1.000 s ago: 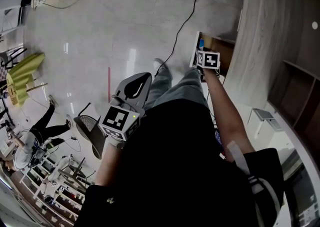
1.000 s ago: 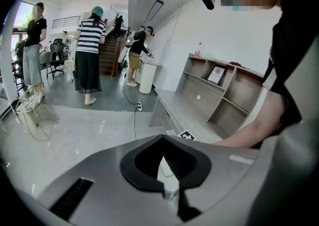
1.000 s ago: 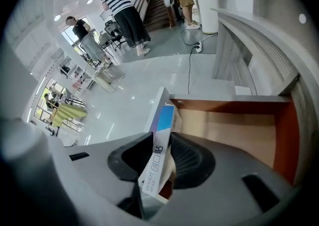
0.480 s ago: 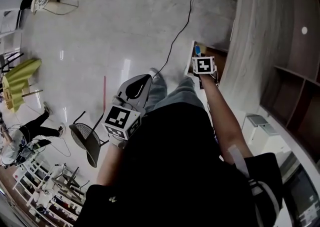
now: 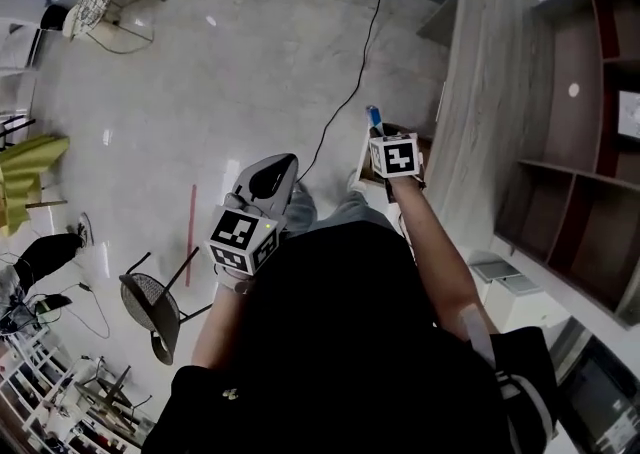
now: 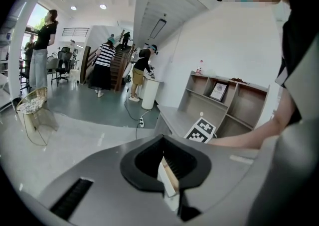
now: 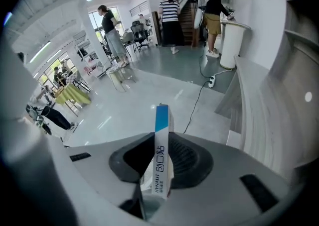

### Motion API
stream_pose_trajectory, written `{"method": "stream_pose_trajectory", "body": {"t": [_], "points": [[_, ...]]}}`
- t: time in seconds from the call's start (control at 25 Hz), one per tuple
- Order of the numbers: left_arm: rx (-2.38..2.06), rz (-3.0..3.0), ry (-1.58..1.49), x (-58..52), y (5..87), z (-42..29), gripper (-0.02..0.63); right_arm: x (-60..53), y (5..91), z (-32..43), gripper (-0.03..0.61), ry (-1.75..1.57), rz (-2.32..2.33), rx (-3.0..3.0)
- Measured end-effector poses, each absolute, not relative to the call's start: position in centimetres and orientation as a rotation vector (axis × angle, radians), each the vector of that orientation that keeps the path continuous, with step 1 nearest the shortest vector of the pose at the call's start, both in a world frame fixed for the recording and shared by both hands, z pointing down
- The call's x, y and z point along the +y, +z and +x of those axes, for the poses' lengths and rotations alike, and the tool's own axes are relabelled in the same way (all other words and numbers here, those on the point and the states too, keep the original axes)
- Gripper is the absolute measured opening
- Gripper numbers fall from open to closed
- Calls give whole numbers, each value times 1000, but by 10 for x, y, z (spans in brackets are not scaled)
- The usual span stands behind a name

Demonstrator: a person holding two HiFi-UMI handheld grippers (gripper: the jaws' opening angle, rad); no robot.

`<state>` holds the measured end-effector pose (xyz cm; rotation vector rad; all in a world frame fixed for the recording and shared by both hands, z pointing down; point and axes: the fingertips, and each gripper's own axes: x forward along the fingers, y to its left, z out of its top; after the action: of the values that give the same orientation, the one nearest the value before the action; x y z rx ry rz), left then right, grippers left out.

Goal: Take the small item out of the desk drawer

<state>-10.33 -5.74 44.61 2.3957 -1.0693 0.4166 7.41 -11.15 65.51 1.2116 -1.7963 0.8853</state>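
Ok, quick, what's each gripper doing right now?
Left gripper: closed, nothing in it.
Right gripper: jaws have just been closing, now clamped on a small blue and white box.

The small box (image 7: 159,160) carries print along its white side: the brand name "HYNAUT" in dark capital letters, and above it three bigger blue Chinese characters, 创口贴. Beside the brand name runs one thin line of print, too small to read, perhaps also Chinese. The right marker cube (image 5: 393,156) and the left marker cube (image 5: 241,239) each show a black-and-white square code.
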Motion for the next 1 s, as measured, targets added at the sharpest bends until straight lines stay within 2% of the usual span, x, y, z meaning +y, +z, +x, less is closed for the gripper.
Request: {"method": "stream_pose_trajectory", "body": {"t": [0.6, 1.0], "points": [[-1227, 2453, 217, -88, 378, -154, 8, -147, 435, -10, 78, 587, 1208, -2407], [-1257, 2487, 155, -85, 349, -174, 8, -128, 328, -35, 78, 348, 1202, -2708]]}}
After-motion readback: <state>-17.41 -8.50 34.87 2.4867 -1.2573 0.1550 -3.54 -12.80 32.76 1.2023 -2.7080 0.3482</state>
